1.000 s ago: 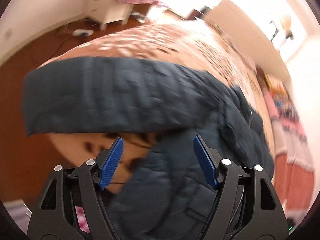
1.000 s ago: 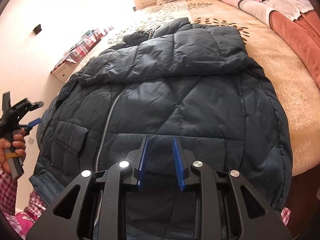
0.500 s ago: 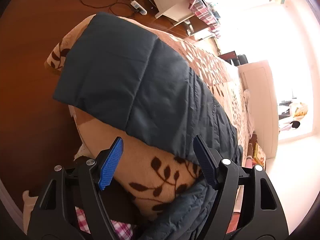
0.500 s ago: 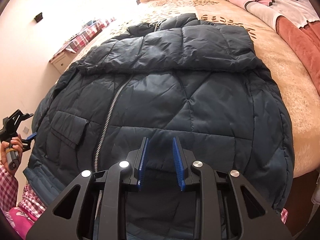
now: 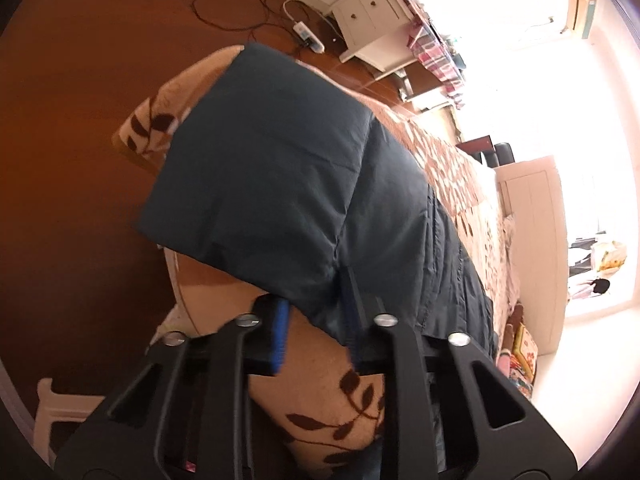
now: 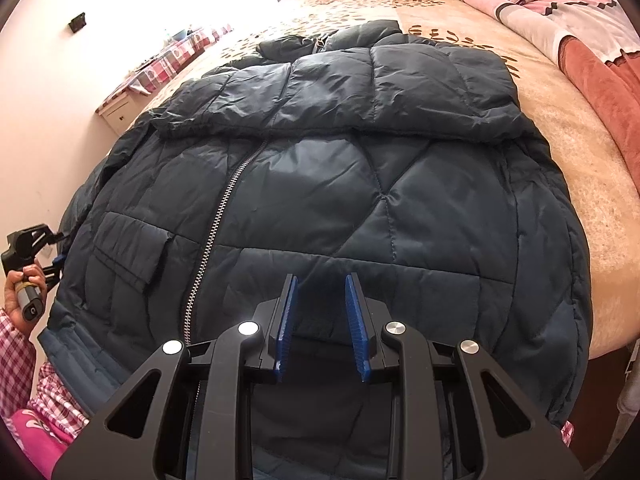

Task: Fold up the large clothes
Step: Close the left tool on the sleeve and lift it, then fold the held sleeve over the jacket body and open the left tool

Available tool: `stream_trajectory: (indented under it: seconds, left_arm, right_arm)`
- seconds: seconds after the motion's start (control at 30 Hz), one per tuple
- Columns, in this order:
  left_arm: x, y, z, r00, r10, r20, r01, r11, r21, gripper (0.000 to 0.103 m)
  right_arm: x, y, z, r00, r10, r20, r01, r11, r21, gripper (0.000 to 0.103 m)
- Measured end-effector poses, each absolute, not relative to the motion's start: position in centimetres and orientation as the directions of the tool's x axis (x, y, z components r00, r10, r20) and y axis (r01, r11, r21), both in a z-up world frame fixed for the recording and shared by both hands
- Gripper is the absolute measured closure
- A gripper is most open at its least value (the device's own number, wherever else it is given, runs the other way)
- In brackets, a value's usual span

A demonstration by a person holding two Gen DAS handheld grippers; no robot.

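Navy puffer jacket (image 6: 340, 200) spread front-up on the leaf-patterned bed (image 6: 580, 152), zipper (image 6: 216, 224) closed. Left gripper (image 5: 316, 320) — jaws narrowed around the sleeve edge (image 5: 280, 184) overhanging the bed's side; contact unclear. Right gripper (image 6: 322, 320) — jaws spread above the hem.

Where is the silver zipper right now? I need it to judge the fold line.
In the right wrist view, the silver zipper runs down the dark navy quilted jacket, left of centre, beside the flap pocket.

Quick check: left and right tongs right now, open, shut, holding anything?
Left tongs: closing around the jacket's sleeve edge; clamped or not, cannot tell.
Right tongs: open, empty, above the jacket.
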State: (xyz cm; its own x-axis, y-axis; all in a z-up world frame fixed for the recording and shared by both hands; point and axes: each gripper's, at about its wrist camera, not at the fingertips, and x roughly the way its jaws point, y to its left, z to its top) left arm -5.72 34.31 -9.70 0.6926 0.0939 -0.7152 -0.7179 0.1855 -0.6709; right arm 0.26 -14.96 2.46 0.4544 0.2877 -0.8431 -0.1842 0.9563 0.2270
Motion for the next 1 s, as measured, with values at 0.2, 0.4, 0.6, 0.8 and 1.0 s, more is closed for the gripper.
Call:
stream_trajectory:
  seconds: [0.2,0.4,0.6,0.8,1.0]
  left_arm:
    - [-5.8,33.8,-4.4,0.697,0.225,-0.681,-0.709,0.357,-0.608,0.097]
    - [-3.3,30.8,5.4,0.771,0.346,-0.535,-0.606,0.656,-0.45,0.098]
    - [0.4,22.8,15.4,0.909,0.219,-0.355,-0.331,0.897,-0.293,0.098]
    - [4.7,12.2,18.5,0.939,-0.074,-0.337,0.001,0.977,-0.211,0.098]
    - [8.2,2.2,13.9,0.823,-0.289,-0.489,0.238,0.957,-0.165,0.098]
  right_arm:
    - [0.3,-15.1,2.5,0.456,0.301,-0.837,-0.18,0.953,0.244,0.075]
    - [0.3,-16.2,2.7,0.472,0.324,-0.82,-0.161,0.946,0.281,0.075]
    - [0.5,-18.2,3.3,0.505,0.34,-0.793,-0.126,0.938,0.322,0.075]
    - [0.4,-21.0,4.0,0.554,0.33,-0.764,-0.079,0.935,0.347,0.075]
    - [0.2,-24.5,4.3,0.596,0.3,-0.745,-0.005,0.929,0.37,0.075]
